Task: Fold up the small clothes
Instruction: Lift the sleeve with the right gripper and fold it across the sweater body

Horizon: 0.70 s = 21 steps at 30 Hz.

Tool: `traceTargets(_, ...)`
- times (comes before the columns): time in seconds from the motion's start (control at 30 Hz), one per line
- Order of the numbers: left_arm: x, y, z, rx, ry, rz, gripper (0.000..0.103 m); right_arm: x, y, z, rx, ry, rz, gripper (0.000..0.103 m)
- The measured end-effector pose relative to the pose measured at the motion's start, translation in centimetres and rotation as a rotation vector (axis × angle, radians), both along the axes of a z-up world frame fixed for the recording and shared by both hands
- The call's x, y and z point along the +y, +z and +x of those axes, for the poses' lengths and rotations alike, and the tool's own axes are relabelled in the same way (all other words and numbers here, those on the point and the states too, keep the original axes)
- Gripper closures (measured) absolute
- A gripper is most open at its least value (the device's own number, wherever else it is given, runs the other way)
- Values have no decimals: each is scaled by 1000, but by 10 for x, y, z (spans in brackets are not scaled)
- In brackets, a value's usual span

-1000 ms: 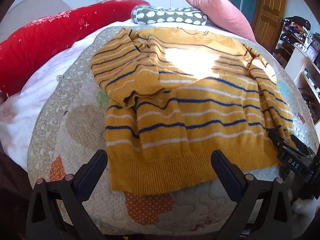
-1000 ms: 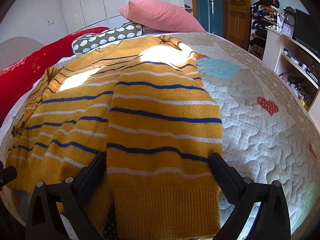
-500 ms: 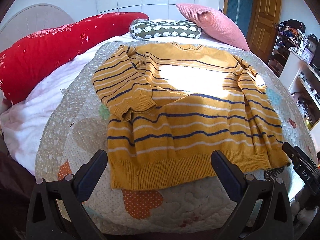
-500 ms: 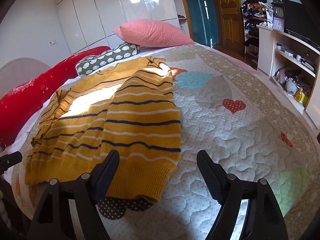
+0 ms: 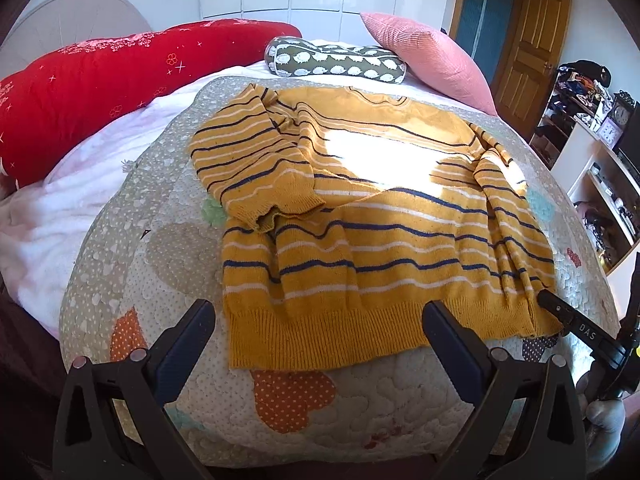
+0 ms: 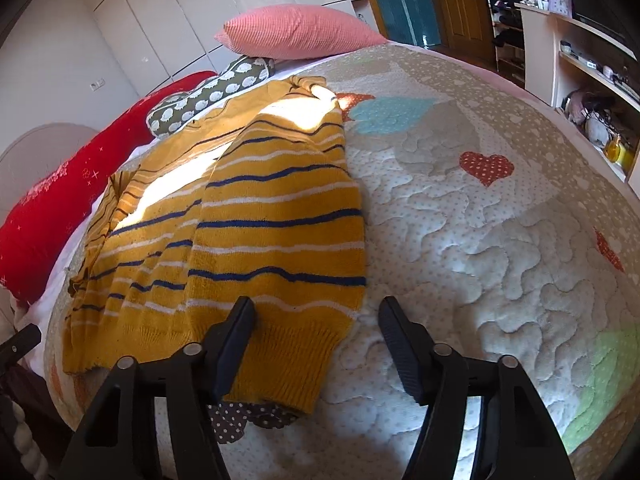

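Your left gripper [image 5: 318, 336] is spread wide over the sweater's [image 5: 360, 208] ribbed hem, holding nothing. Your right gripper [image 6: 316, 332] gapes empty above the sweater's folded sleeve cuff. The sweater lies flat on the quilt [image 6: 460, 240].

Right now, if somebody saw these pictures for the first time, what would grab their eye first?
The mustard striped sweater spread flat on the heart-patterned quilt, both sleeves folded in over its body and a bright patch of sun across its chest. Behind it, at the head of the bed, a long red bolster and a pink pillow stand out. Both tools, left tool and right tool, are open at the sweater's hem, gripping nothing.
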<state>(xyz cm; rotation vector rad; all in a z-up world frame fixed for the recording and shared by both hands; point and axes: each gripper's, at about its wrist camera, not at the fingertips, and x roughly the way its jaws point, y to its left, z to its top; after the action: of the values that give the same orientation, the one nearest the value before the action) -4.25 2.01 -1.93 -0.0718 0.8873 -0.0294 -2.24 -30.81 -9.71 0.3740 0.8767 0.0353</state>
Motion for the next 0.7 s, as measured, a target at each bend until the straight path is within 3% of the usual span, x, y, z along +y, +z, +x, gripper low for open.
traceTargets(0.07,6,3,0,-13,15,1,0,6,0,5,11,56,36,88)
traceTargets(0.13,14,7,1,-24,37,2,0,3,5,8,4,67,69,92)
traceTargets(0.2,24,7,2,-29,65,7,0,-9,15,9,-23,25,16,92)
traceTargets(0.3,33,3,5,-15,93,22,0,-38,31,13,-39,-90,-109,92)
traceTargets(0.43,36,-9,10,28,107,26,0,-77,37,18,12,-236,-206,90)
traceTargets(0.53,32,-18,14,59,99,40,0,-87,43,6,-3,-265,-150,81)
traceTargets(0.6,30,-23,17,75,88,42,0,-80,45,-4,-20,-247,-114,61)
traceTargets(0.7,29,-32,21,109,75,20,0,-52,45,-11,-43,-156,-69,60)
